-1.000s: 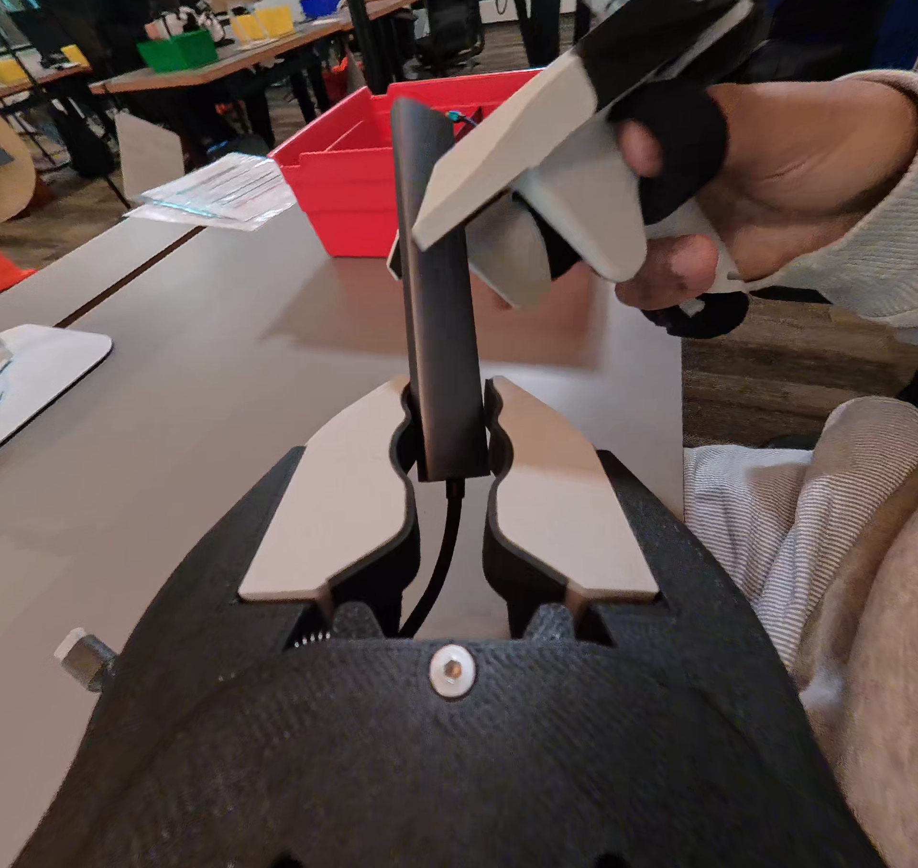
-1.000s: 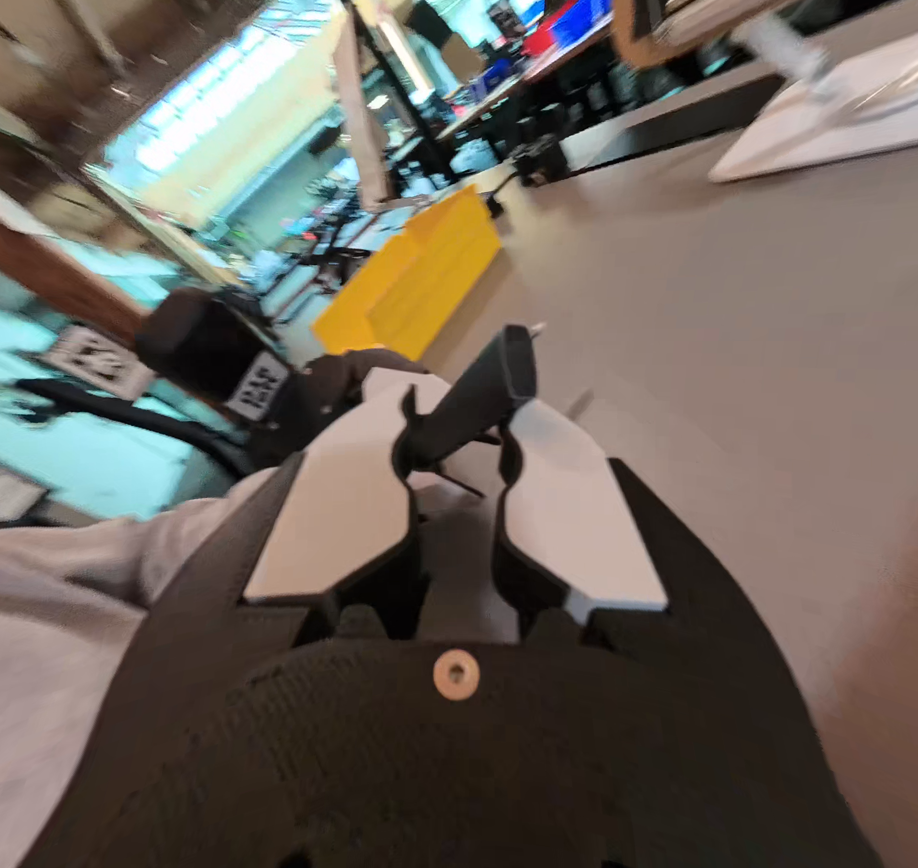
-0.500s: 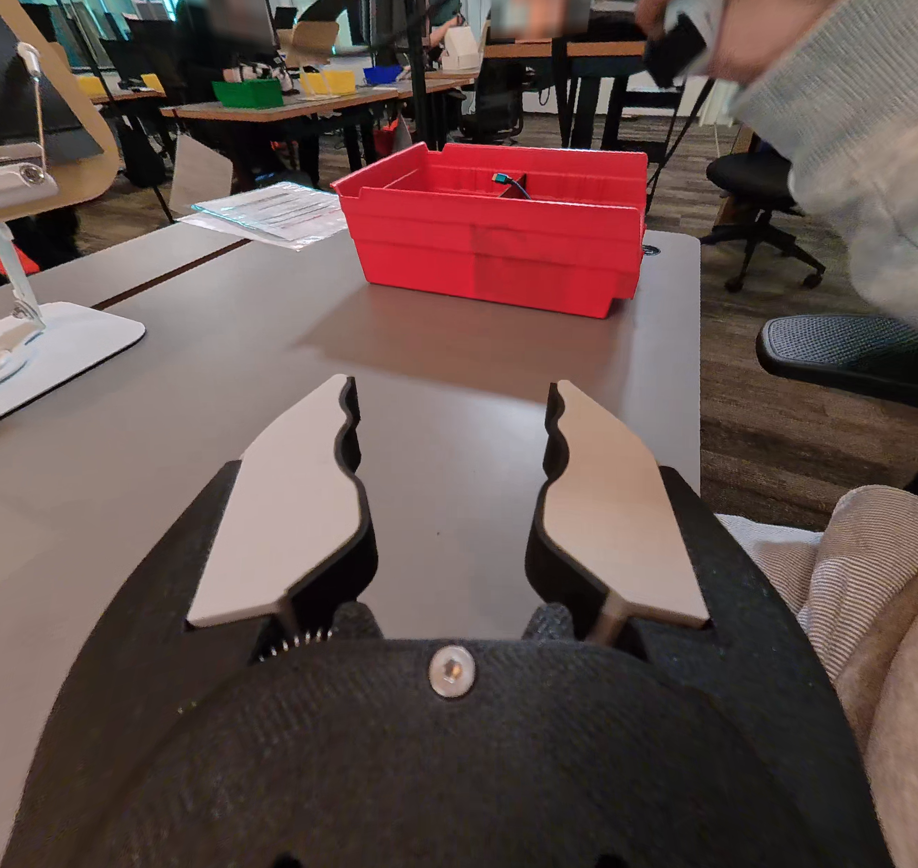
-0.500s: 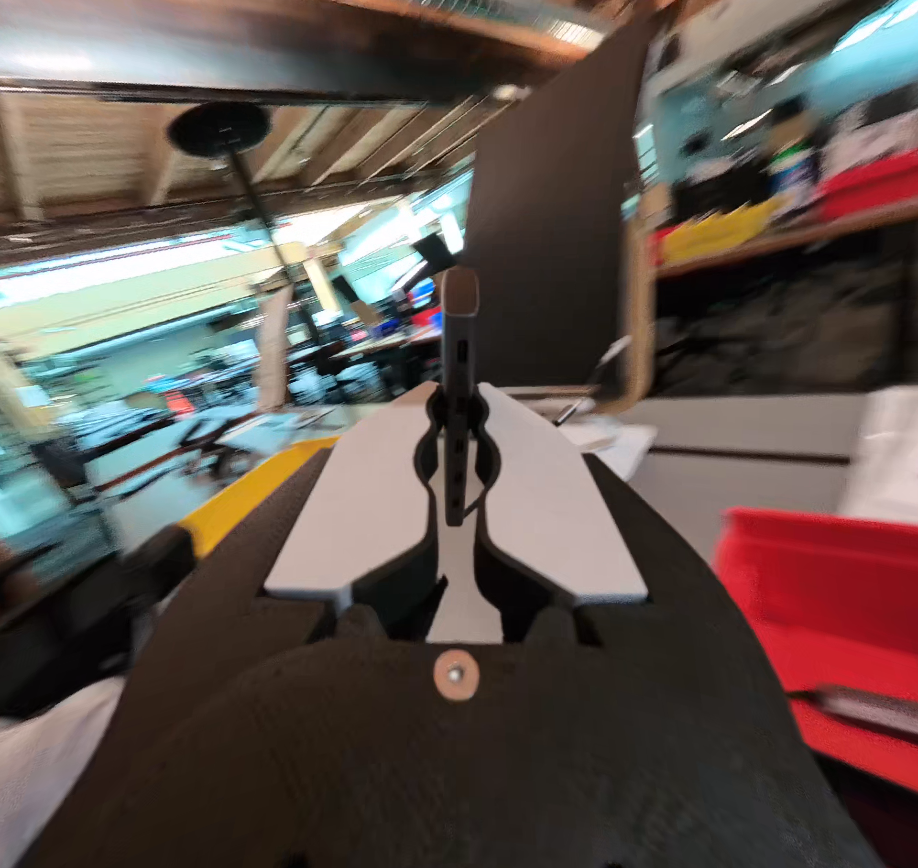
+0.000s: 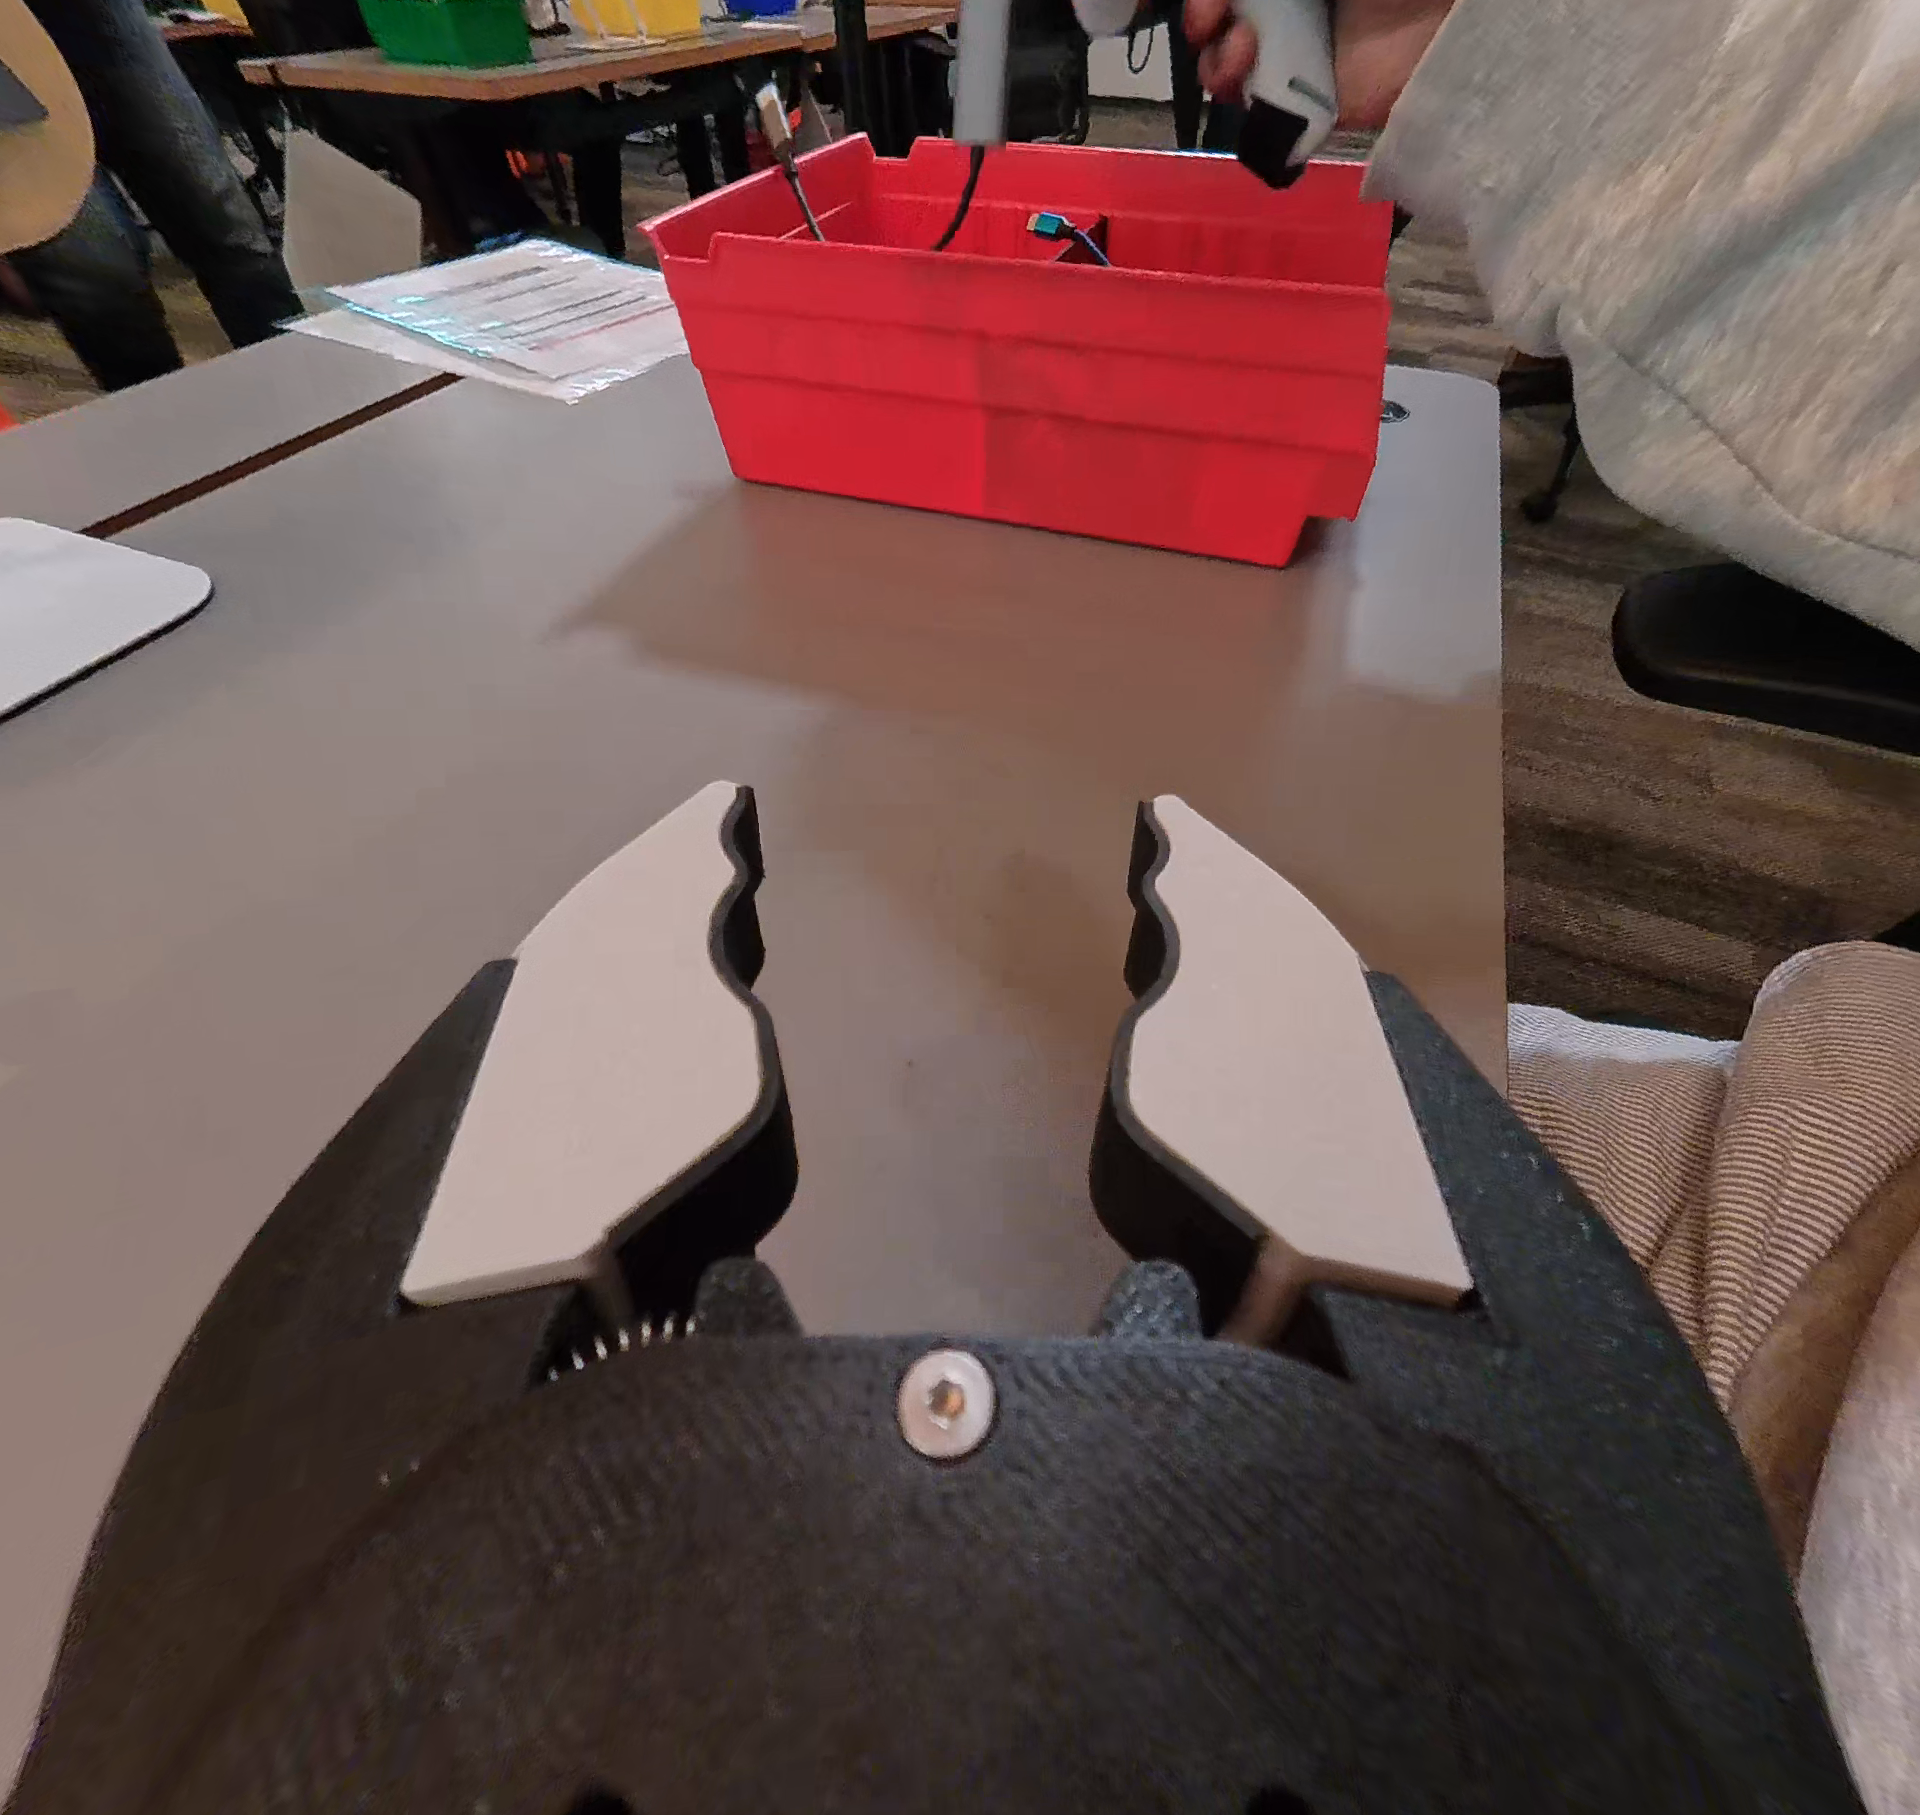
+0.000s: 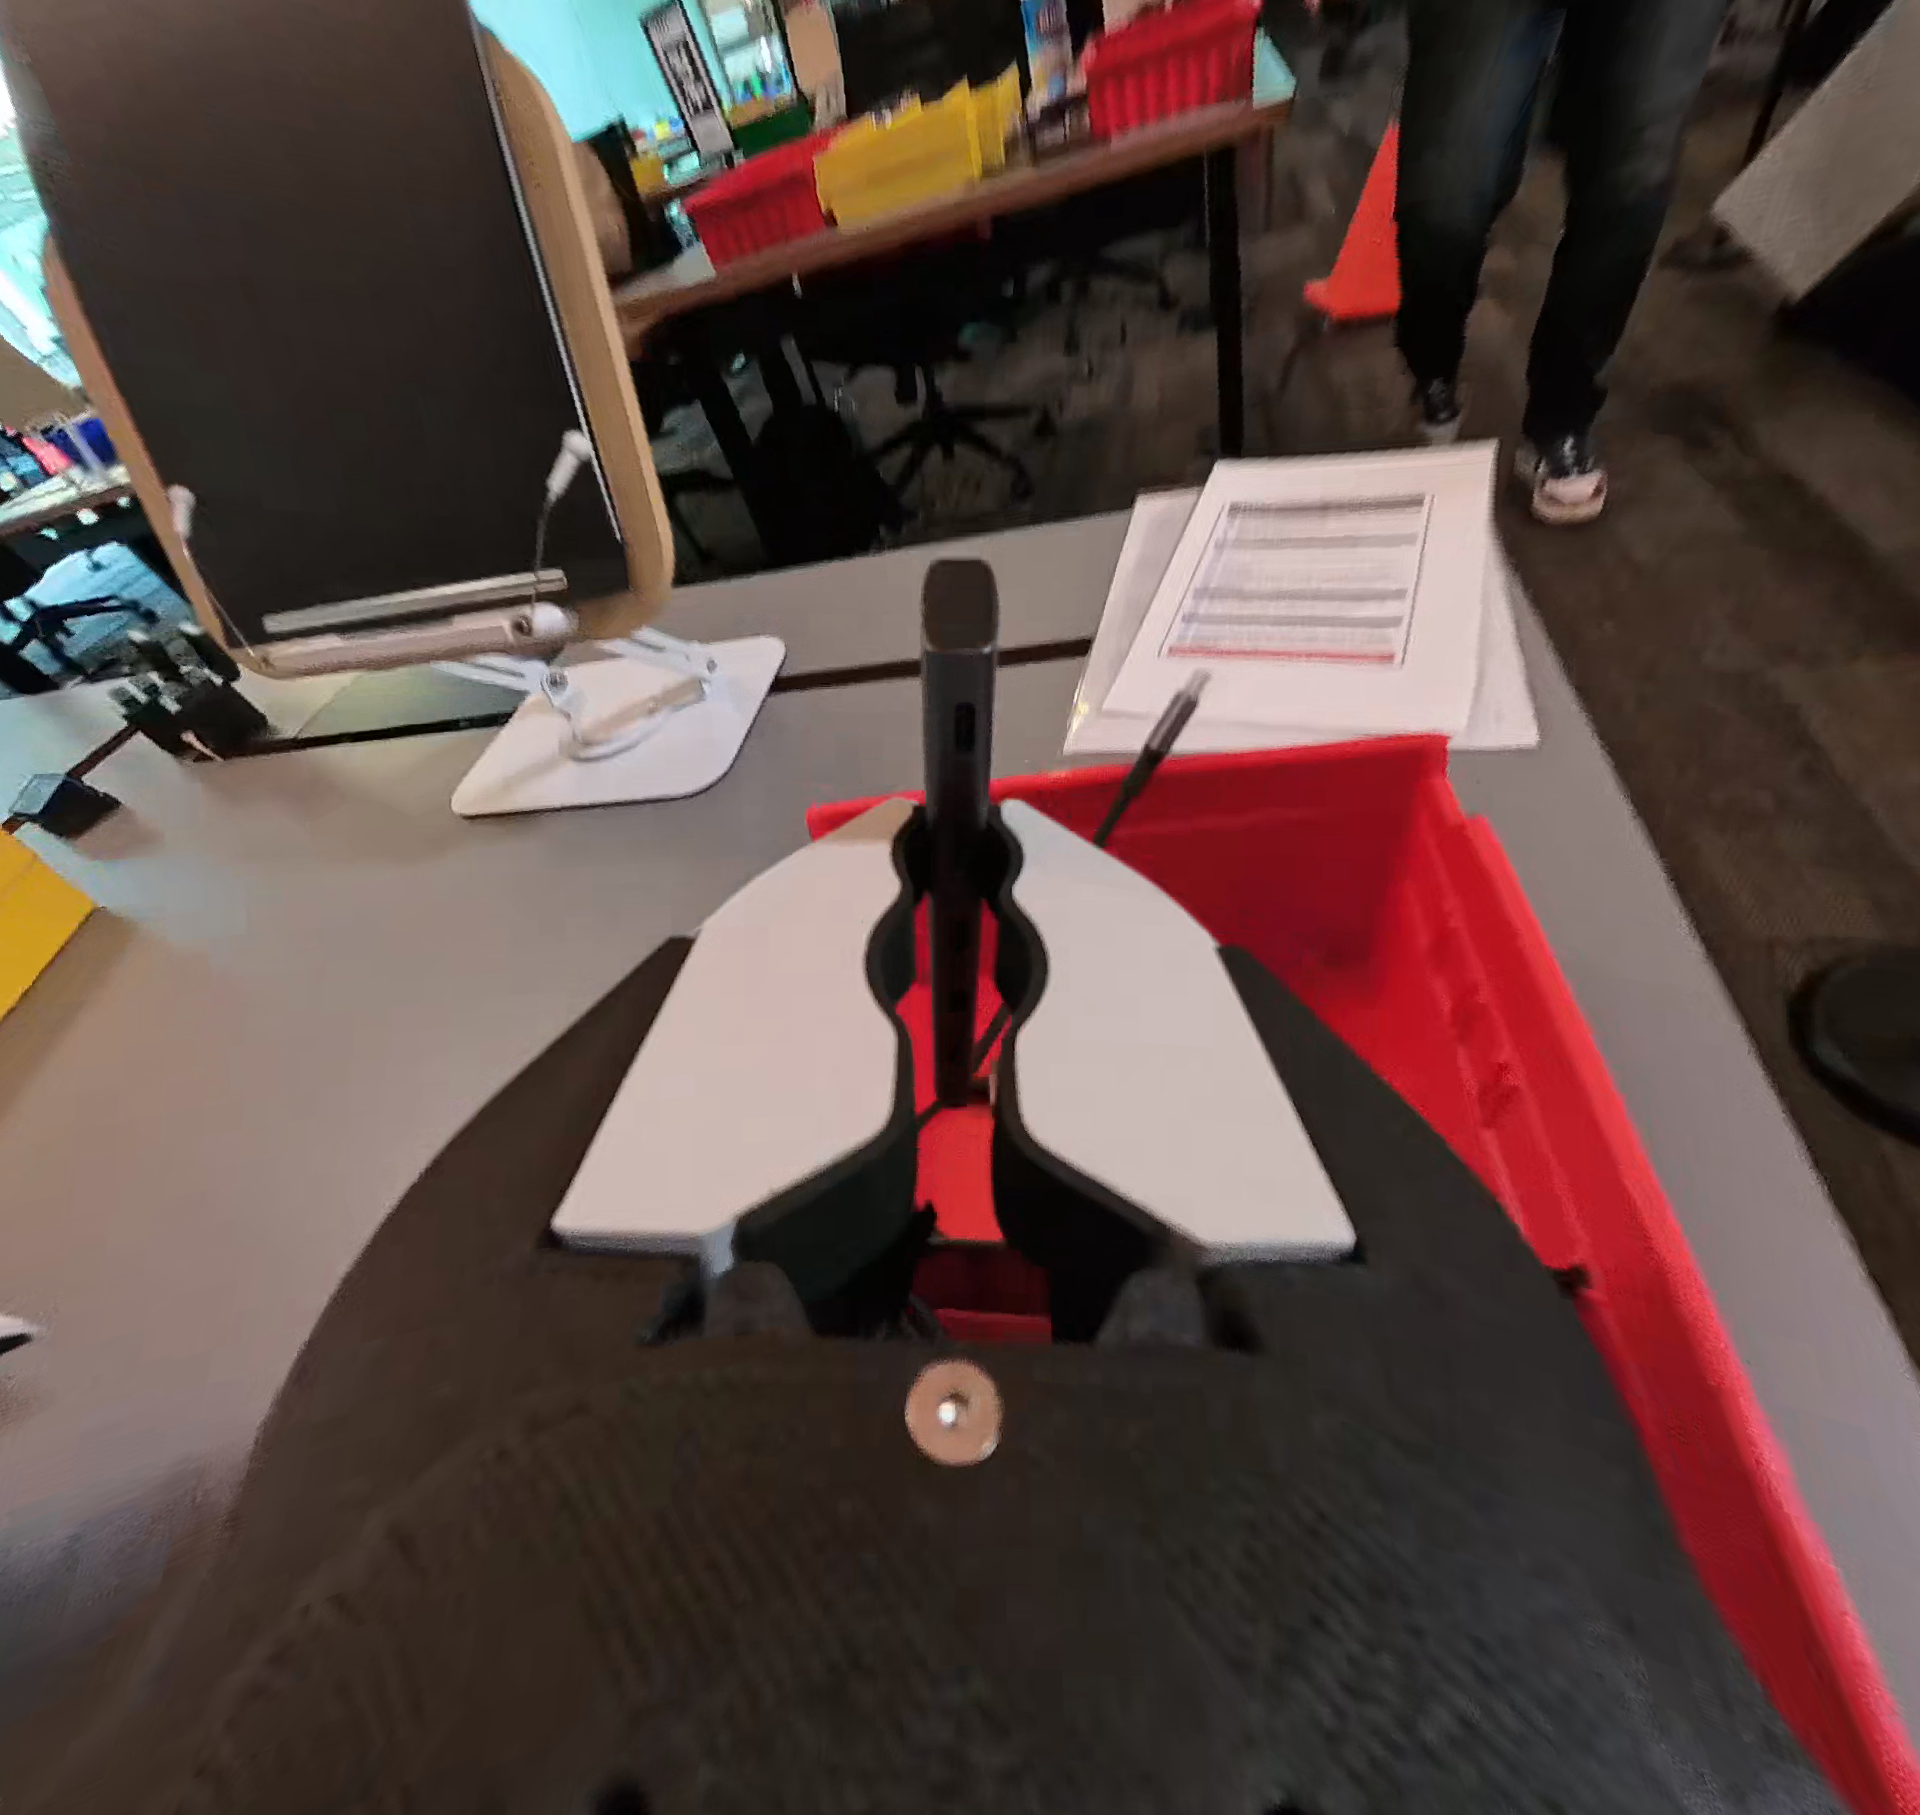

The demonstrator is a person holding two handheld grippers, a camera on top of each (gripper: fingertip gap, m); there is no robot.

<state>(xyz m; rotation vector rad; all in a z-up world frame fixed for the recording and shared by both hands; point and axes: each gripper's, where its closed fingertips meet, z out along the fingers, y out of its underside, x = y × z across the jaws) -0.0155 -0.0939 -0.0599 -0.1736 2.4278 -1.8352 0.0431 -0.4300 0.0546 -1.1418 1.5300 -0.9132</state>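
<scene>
My left gripper (image 5: 943,809) is open and empty, low over the grey table (image 5: 416,726), facing the red bin (image 5: 1029,415). My right gripper (image 6: 958,820) is shut on a flat dark device (image 6: 956,685) held edge-up over the red bin (image 6: 1455,986). In the left wrist view the device (image 5: 982,20) hangs above the bin, and its black cable (image 5: 961,196) trails down inside. A cable plug (image 6: 1153,737) sticks up past the bin's far wall. A small blue-green connector (image 5: 1049,227) lies in the bin.
Sleeved papers (image 6: 1309,591) lie beyond the bin. A white stand base (image 6: 623,726) and a dark panel (image 6: 291,259) stand at the left. A yellow bin (image 6: 21,913) is at far left. A chair (image 5: 1766,664) sits off the table's right edge. A person (image 6: 1507,155) walks behind. Across from one pair of fingers to the other is roughly 35 cm.
My left gripper let go of the dark device and opened. My right gripper took the device, lifted it away and now holds it over the red bin.
</scene>
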